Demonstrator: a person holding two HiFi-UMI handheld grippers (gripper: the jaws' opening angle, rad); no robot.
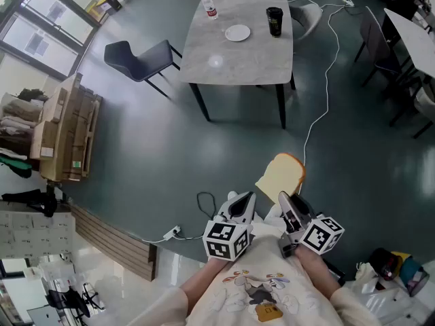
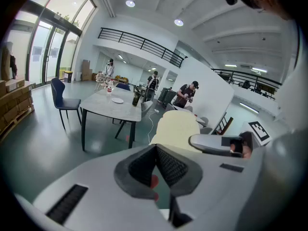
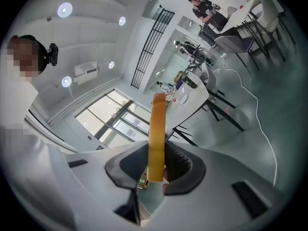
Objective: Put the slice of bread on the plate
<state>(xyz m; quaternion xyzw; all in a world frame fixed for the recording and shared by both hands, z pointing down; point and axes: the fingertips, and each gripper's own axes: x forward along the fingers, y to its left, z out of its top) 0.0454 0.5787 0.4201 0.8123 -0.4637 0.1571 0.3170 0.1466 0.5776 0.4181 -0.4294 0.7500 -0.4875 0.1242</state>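
Note:
A slice of bread (image 1: pixel 282 175), pale with a brown crust, sticks up and forward from my right gripper (image 1: pixel 285 200), which is shut on its lower edge. In the right gripper view the bread slice (image 3: pixel 156 129) shows edge-on between the pads. Just left of it, my left gripper (image 1: pixel 245 201) is shut with nothing in it, its pads meeting at the tips (image 2: pixel 155 149). The bread (image 2: pixel 178 128) shows to the right in the left gripper view. A small white plate (image 1: pixel 237 32) lies on the grey table (image 1: pixel 224 63) far ahead, well away from both grippers; the same plate (image 2: pixel 117 100) also shows in the left gripper view.
On the table stand a black cup (image 1: pixel 274 21) and a bottle (image 1: pixel 209 6). A dark chair (image 1: pixel 141 60) stands at the table's left. A white cable (image 1: pixel 319 107) runs over the floor. Stacked cardboard boxes (image 1: pixel 64 134) sit at the left. Another table (image 1: pixel 411 32) stands at the right.

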